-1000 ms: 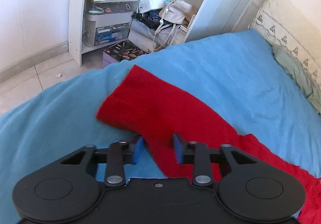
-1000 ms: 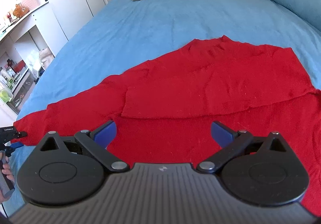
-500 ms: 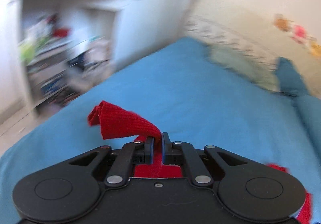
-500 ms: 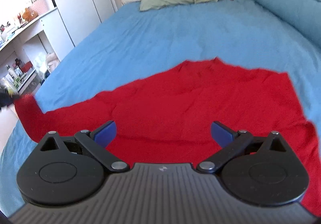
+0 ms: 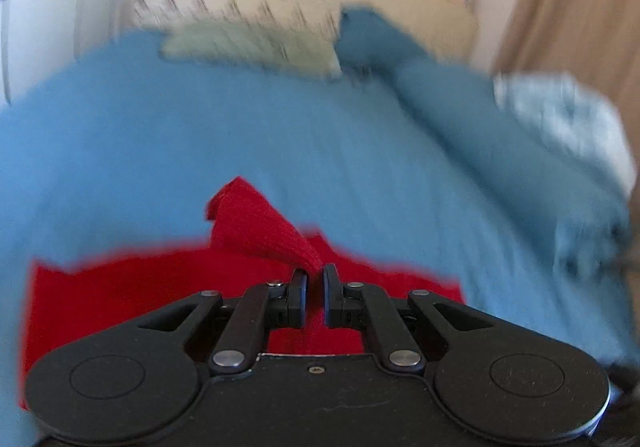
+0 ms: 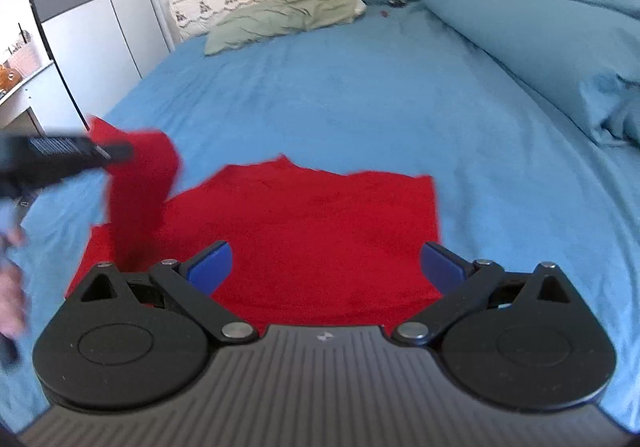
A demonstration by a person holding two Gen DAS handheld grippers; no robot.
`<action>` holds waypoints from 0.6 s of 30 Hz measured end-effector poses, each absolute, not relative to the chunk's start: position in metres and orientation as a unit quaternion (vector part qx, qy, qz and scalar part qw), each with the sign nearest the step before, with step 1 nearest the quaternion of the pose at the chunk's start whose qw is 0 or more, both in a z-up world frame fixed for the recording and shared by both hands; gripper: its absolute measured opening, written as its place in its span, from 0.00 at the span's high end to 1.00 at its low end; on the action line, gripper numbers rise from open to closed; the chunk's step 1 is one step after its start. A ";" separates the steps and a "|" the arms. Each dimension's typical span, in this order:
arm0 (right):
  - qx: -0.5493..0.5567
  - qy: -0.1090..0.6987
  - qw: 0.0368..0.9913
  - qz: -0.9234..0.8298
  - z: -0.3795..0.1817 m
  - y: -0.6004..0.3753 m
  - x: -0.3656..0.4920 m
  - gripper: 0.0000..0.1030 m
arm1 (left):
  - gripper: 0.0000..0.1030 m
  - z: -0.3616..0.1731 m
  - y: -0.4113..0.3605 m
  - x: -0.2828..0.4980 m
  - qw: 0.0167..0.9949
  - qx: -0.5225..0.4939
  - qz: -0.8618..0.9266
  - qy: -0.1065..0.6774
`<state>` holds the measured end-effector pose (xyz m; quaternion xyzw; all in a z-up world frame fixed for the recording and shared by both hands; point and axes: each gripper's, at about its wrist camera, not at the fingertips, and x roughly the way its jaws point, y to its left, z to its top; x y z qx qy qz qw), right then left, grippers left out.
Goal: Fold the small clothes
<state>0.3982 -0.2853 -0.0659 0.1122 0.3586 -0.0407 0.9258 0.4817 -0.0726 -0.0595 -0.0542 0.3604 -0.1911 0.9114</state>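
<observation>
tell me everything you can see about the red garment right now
The red garment is a bright red knit-looking piece lying mostly flat on the blue bedsheet, with a small notch at its far edge. Its left sleeve end is lifted off the bed, pinched in the shut left claw, and hangs in a loose fold above the body. In the left wrist view this sleeve tip sticks up ahead of the claw. The right claw is open above the near hem, gripping nothing.
</observation>
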 end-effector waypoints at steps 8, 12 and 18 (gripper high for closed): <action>0.114 0.390 0.913 -0.035 -0.090 -0.327 0.399 0.00 | 0.80 -0.136 -0.108 0.485 0.874 -0.026 -0.197 0.444; 0.103 0.387 0.916 -0.018 -0.085 -0.315 0.406 0.00 | 0.28 -0.118 -0.097 0.473 0.882 -0.012 -0.212 0.420; 0.063 0.436 0.896 0.052 -0.082 -0.263 0.448 0.00 | 0.28 -0.089 -0.041 0.457 0.896 0.016 -0.169 0.409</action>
